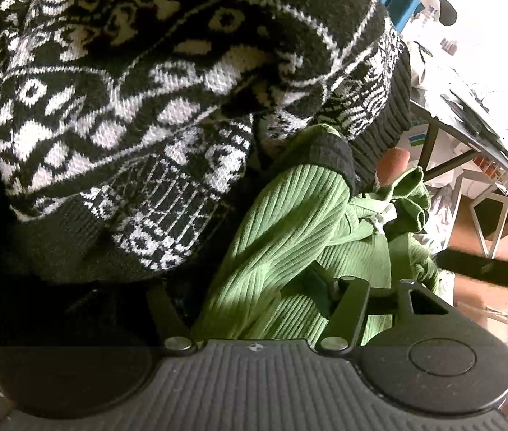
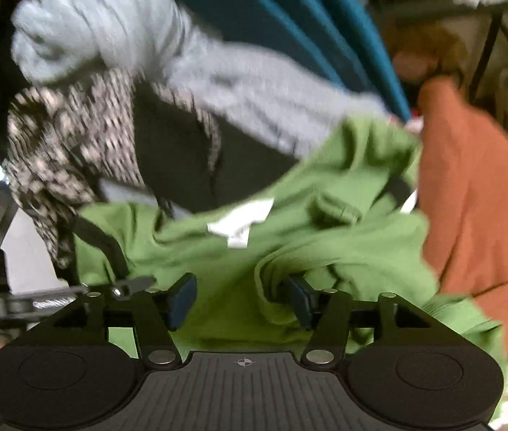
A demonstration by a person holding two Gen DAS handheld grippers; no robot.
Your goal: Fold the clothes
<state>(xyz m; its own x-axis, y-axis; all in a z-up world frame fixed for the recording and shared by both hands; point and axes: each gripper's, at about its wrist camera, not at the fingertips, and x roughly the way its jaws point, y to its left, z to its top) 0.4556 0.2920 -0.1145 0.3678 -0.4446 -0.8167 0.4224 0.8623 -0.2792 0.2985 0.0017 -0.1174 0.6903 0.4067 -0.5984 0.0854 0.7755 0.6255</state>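
Green ribbed garment fills both claws: right claw wide, left claw's gap unclear.

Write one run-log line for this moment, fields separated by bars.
step: pulling green ribbed garment from pile | left gripper: fabric between fingers, closure unclear | right gripper: open | black-and-white patterned sweater: above garment

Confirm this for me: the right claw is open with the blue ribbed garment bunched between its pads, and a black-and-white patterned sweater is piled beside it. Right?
Not quite: the garment is green, not blue. The right wrist view shows the right claw open with the green ribbed garment bunched between its pads, and the left wrist view shows the black-and-white patterned sweater piled beside it.
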